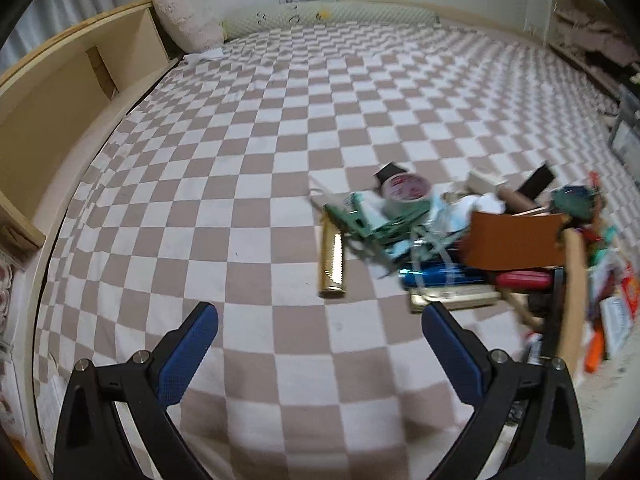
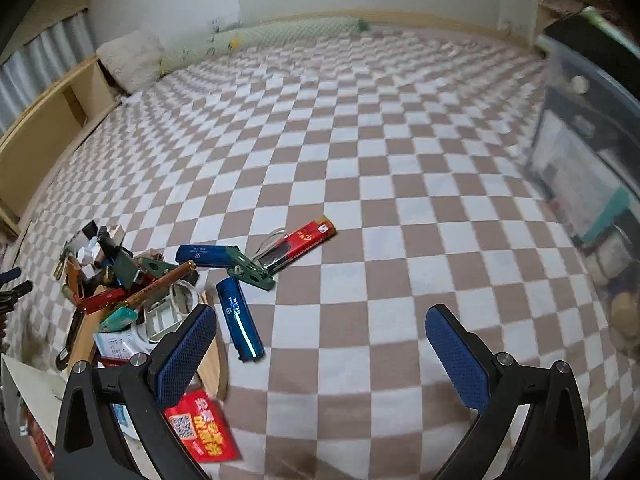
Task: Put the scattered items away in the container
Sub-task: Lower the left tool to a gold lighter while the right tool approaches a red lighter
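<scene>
A wooden container [image 1: 576, 280] heaped with small items lies on the checkered bed sheet at the right of the left wrist view. A gold cylinder [image 1: 331, 264], a tape roll [image 1: 404, 192] and green clips [image 1: 360, 220] lie beside it. My left gripper [image 1: 320, 314] is open and empty, just short of the gold cylinder. In the right wrist view the container [image 2: 222, 368] is at lower left. Two blue tubes [image 2: 240, 320], a red packet [image 2: 300, 242] and a green clip [image 2: 250, 270] lie on the sheet. My right gripper [image 2: 320, 316] is open and empty.
A wooden bed frame with shelf openings [image 1: 80, 80] runs along the left. A fluffy pillow [image 1: 188, 20] and a long bolster [image 1: 340, 16] lie at the far end. A clear plastic storage box [image 2: 580, 160] stands at the right. A red QR-code packet [image 2: 204, 428] lies near my right gripper.
</scene>
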{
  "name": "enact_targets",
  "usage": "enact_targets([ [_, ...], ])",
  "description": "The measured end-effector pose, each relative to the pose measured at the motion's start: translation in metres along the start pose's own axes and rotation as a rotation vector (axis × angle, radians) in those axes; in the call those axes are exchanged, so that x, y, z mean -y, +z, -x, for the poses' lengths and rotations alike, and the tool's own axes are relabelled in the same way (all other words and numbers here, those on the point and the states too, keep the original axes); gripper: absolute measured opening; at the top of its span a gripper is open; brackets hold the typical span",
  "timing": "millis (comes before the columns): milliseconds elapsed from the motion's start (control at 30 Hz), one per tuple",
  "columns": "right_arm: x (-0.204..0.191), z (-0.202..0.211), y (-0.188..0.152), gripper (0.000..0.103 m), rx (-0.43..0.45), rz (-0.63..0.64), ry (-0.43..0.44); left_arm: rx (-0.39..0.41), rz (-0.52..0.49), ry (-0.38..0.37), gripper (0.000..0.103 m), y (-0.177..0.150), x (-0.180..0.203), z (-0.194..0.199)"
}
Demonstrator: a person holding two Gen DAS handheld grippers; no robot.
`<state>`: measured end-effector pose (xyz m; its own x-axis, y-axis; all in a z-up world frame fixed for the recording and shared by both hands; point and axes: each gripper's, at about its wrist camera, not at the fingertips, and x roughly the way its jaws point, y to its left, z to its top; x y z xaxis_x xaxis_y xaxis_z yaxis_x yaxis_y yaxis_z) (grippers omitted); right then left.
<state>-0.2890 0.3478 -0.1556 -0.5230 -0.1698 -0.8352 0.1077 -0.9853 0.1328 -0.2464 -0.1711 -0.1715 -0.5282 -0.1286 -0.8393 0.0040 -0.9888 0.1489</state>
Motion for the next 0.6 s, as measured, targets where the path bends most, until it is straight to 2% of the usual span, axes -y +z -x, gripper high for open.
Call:
enact_targets([
  [167,0.002,-0.022,0.01,0.103,-0.036,0.014,-0.041,-0.041,0.001,0.04,0.102,0.003,-0.003,-0.03],
  [333,0.003,-0.039,0.014,0.103,-0.054,0.035,-0.043,-0.055,-0.024,0.085,0.102,0.009,-0.005,-0.055],
  [600,-0.005,-0.061,0.017,0.103,-0.065,0.173,-0.128,-0.055,-0.017,0.149,0.102,0.016,-0.025,-0.076],
])
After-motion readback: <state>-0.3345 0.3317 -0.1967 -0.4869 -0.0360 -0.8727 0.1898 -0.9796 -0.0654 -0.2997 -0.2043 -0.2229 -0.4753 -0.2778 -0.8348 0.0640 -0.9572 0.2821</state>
